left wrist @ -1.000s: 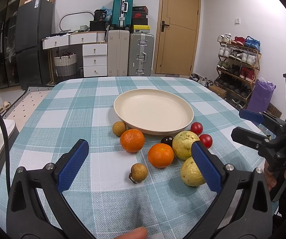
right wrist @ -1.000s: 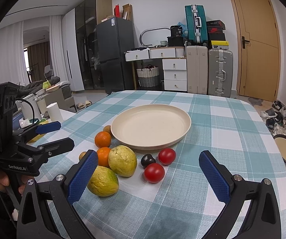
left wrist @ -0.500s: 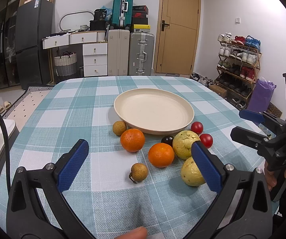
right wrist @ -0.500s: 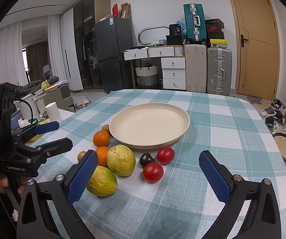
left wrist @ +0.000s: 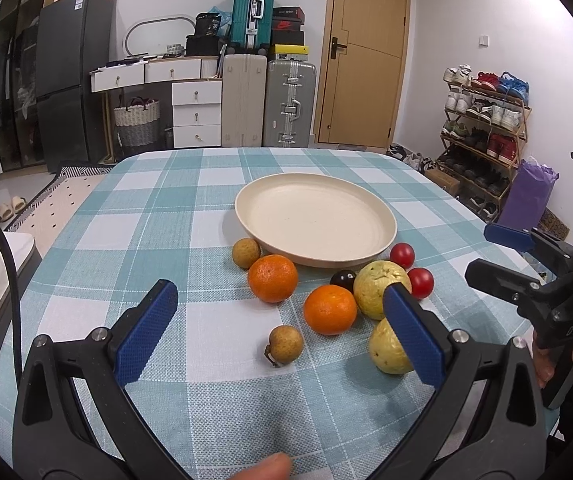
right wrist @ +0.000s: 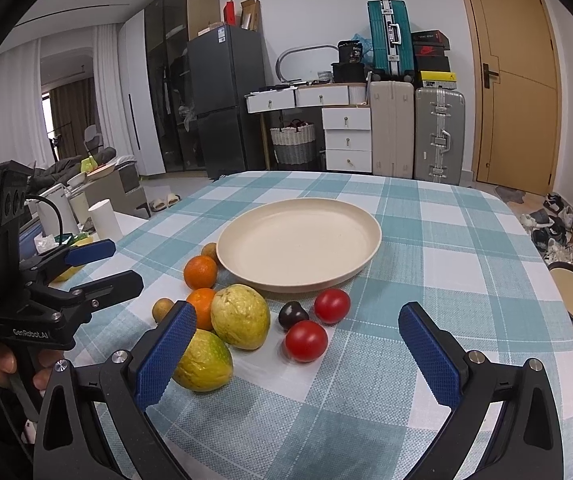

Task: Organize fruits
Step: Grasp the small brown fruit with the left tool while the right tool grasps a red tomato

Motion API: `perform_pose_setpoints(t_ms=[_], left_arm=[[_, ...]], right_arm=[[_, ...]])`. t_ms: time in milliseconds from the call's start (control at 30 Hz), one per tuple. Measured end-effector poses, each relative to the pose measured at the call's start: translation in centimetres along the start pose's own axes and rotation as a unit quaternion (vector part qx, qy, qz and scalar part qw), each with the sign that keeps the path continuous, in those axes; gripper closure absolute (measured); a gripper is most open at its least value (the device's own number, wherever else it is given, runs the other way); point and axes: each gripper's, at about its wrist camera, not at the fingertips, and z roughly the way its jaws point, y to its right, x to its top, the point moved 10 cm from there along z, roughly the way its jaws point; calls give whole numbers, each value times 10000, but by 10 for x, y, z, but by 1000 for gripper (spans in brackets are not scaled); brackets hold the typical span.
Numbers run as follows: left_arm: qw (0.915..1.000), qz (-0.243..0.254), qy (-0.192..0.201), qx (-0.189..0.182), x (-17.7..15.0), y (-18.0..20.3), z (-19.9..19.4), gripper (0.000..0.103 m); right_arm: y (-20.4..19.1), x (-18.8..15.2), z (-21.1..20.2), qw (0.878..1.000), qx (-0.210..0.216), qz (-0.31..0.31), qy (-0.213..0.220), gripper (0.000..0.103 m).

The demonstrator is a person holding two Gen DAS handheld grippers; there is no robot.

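1. My left gripper (left wrist: 282, 328) hangs low over the near edge of the checked tablecloth (left wrist: 146, 232), its blue pads spread wide with nothing between them; a small brown longan (left wrist: 285, 344) lies on the cloth in the gap.
2. My right gripper (right wrist: 297, 348) is just as wide open and empty, with two red tomatoes (right wrist: 306, 340) and a dark plum (right wrist: 292, 315) ahead of it.
3. The cream plate (left wrist: 316, 220) sits bare mid-table; all the fruit lies on the cloth along its near rim.
4. Only the left view shows both longans clearly, and the two oranges (left wrist: 272, 278) unobstructed.
5. Only the right view shows the green-tinged guava (right wrist: 204, 362) whole; in the left view my pad covers part of it.
6. Each camera catches the other gripper, held in a hand (right wrist: 0, 362) beside the table.
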Motion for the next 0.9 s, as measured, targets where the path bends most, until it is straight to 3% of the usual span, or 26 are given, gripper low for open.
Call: perform_pose_setpoints(t_ms=[400,500,533,633,800,900], left_arm=[[9989,29,-464,68,-10,-4,11,1],[9979,64,-643,91,-14,-7,17,1],[9976,27,-688,68,-15,-8,18,6],[9960,-32,-893,20,-21,-12,25,16],[9924,107,-1225,-32,-31,-11,33,24],[9892,187,-1454,-16,-39,-10,39,34]], right_arm=[[11,-9,19,9982,24,333,-490,0],[10,-17,29,9963,69,277,-808,9],[11,-19,32,9957,61,250,-890,14],[12,-25,38,9936,74,234,-1101,16],[16,-35,49,9894,111,284,-1421,26],[15,-38,53,9877,138,245,-1536,30]])
